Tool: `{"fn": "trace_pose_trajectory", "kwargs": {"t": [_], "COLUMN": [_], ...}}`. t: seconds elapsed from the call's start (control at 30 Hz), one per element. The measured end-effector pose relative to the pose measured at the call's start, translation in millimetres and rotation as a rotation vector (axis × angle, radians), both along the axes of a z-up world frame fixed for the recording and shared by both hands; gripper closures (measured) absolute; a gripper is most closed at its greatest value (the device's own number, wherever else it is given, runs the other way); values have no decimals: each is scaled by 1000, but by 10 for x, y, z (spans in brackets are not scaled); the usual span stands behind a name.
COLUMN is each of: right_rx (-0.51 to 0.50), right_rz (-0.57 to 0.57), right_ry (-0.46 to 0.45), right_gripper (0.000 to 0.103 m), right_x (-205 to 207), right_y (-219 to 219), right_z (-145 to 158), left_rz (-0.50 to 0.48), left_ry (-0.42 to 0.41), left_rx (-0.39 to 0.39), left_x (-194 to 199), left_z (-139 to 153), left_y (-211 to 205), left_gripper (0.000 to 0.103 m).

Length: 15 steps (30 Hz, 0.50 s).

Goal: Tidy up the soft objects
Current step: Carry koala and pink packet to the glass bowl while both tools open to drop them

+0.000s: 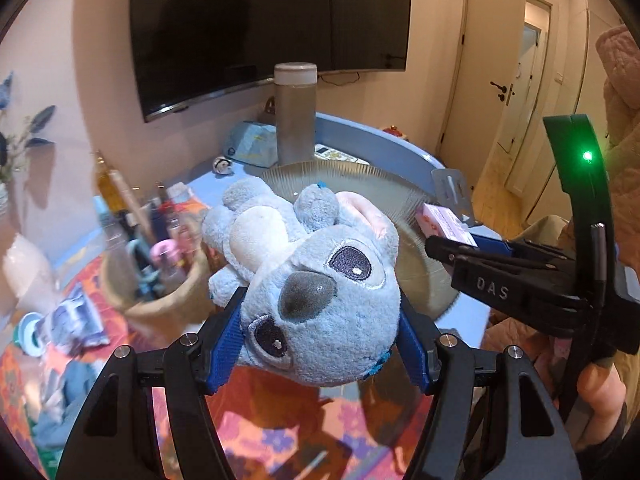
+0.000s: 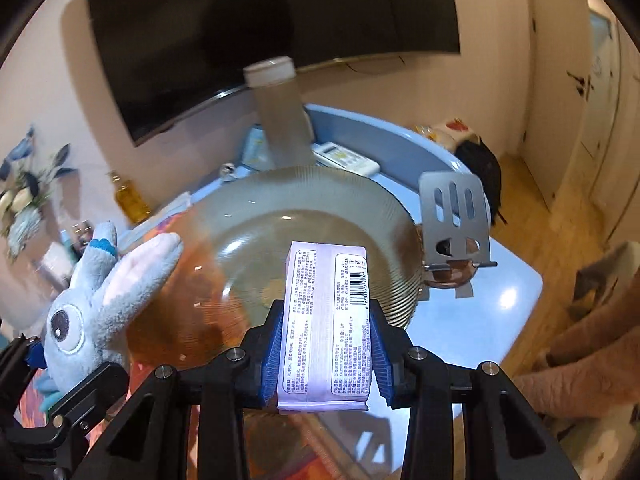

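Observation:
A blue plush toy (image 1: 316, 280) with big eyes and pink-lined ears hangs upside down in my left gripper (image 1: 322, 344), whose blue pads press on its head from both sides. My right gripper (image 2: 324, 354) is shut on a lilac tissue pack (image 2: 326, 320) with a barcode and printed text. Both are held above a large ribbed glass bowl (image 2: 304, 200) on a blue table. In the left wrist view the right gripper (image 1: 442, 249) enters from the right with the tissue pack (image 1: 440, 222). The plush toy (image 2: 88, 304) shows at the left of the right wrist view.
A tall grey bottle (image 1: 295, 112) with a white cap stands behind the bowl, below a wall TV (image 1: 272, 28). A slotted metal spatula (image 2: 456, 220) stands at the bowl's right rim. A woven basket (image 1: 160, 280) of bottles and a patterned cloth (image 1: 280, 420) lie to the left.

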State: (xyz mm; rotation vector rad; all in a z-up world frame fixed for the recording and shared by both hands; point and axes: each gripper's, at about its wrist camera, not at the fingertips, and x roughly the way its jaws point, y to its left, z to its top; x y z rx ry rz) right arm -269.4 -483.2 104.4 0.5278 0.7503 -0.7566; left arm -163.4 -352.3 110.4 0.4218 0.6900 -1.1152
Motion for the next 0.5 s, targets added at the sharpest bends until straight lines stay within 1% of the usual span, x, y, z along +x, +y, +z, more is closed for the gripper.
{"fn": "trace_pose_trajectory", "kwargs": {"t": [0.1, 0.13, 0.2, 0.27, 0.33, 0.43, 0.5], "right_rx": [33, 50, 82, 84, 69, 62, 71], "right_rz": [-13, -16, -17, -24, -36, -43, -44], "right_ry": [16, 23, 22, 14, 11, -4, -13], "right_gripper": [64, 60, 53, 51, 44, 43, 43], "right_x": [41, 52, 63, 31, -25, -111, -172], "right_y": [-116, -148, -223, -231, -212, -183, -152], "right_z": [-107, -136, -175, -154, -99, -43, -16], "left_rz": [-18, -21, -29, -35, -35, -32, -31], "left_ry": [-16, -36, -78, -111, -102, -70, -83], "left_rx": [21, 30, 33, 30, 15, -4, -21], "left_x": [-1, -19, -59, -80, -65, -31, -71], "left_z": [-85, -113, -121, -102, -62, 12, 78], "left_y": [-155, -207, -278, -294, -259, -129, 16], "left_gripper": [36, 34, 33, 20, 19, 19, 19]}}
